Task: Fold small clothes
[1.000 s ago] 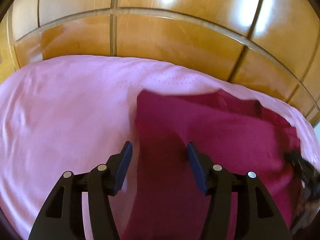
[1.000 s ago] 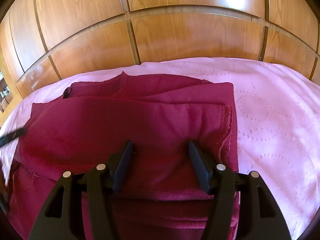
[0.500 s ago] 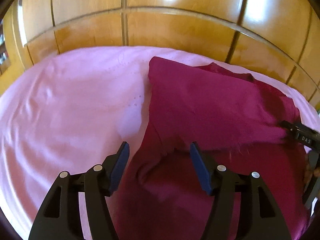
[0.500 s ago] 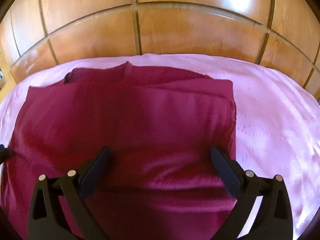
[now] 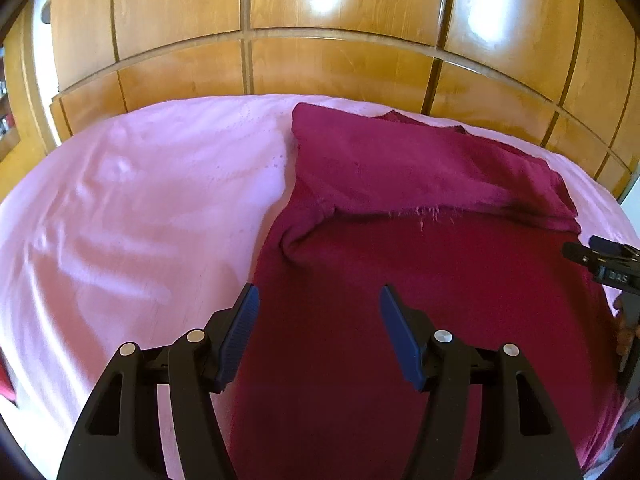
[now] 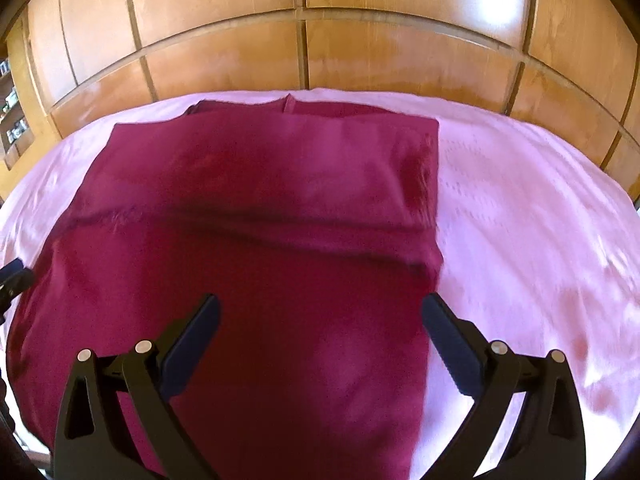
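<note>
**A:** So where's the thing being folded? All I get is a dark red garment [image 5: 420,264] lying on a bed with a pink bedspread [image 5: 132,216], glossy wooden wardrobe doors [image 5: 320,60] behind it.

**B:** Yep, that's it. It lies flat with its far part doubled over toward the cameras, and there's a frayed edge running across the middle. Can't tell what kind of garment it is though. The near end is cut off by the frame and partly hidden behind the gripper bodies in both views.

**A:** And the grippers?

**B:** The left hand-held gripper [image 5: 316,324] hangs over the garment's left edge with its jaws apart, nothing pinched. The right hand-held gripper [image 6: 320,332] has its jaws spread very wide over the garment's right edge, pads off the cloth. In the left view you only catch a black sliver of the right one at the far right edge, plus what might be fingers, too cropped to say.

**A:** Anything different from a second ago?

**B:** The right jaws have just been opening, from a narrower stance to wide, and no cloth sits between them. The left ones have just been opening a touch too. Both views now show more of the bedspread and garment than before. The right view is a bit blurred.
</note>
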`<state>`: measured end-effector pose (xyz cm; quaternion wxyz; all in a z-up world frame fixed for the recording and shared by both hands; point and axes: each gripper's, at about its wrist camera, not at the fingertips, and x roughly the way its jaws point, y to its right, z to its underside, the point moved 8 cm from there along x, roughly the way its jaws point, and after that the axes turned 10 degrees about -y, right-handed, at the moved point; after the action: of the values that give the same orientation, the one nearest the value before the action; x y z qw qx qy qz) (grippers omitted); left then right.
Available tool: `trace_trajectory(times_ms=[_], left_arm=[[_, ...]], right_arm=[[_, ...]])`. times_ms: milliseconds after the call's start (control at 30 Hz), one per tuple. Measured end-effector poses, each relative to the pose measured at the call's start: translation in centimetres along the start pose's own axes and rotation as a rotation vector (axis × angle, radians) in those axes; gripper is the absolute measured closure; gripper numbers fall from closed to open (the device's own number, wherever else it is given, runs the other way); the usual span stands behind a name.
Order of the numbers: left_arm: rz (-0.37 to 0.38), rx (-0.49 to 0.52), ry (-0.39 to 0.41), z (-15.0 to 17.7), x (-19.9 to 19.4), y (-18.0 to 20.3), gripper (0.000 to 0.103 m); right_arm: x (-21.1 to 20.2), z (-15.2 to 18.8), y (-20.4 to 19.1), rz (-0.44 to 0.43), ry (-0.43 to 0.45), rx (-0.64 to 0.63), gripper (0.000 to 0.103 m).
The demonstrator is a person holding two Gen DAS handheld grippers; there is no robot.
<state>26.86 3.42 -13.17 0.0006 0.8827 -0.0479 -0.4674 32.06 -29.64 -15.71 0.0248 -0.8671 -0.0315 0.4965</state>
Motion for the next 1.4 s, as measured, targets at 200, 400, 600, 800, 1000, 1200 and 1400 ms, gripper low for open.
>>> trace_trajectory(times_ms=[200,400,600,800,1000,1200,1400], left_arm=[[-0.001,0.002,-0.026,2.2,-0.3,-1.1,0.041],[0.041,-0.015,-0.055,4.7,-1.6,-2.5,0.041],[0.108,0.006,-0.103,8.0,-3.3,-2.9,0.041],[0.175,0.017,-0.199,12.8,-4.7,-3.4,0.050],[0.233,0.014,-0.273,15.4,-4.5,-3.1,0.094],[0.439,0.002,-0.191,12.5,-8.4,-1.9,0.094],[0.564,-0.028,-0.062,5.3,-10.1,-0.9,0.094]], right_arm=[[-1.2,4.4,1.4,-0.021,-0.049,0.024,0.003],[-3.2,8.6,2.4,-0.107,-0.109,0.066,0.004],[-5.7,13.8,1.5,-0.233,-0.174,0.064,0.023],[-7.4,18.7,-0.6,-0.350,-0.258,0.078,0.047],[-6.8,19.3,-2.0,-0.371,-0.298,0.065,0.091],[-11.2,14.5,-2.8,-0.529,-0.175,0.079,0.093],[-11.6,7.8,-1.8,-0.568,-0.049,0.149,0.093]])
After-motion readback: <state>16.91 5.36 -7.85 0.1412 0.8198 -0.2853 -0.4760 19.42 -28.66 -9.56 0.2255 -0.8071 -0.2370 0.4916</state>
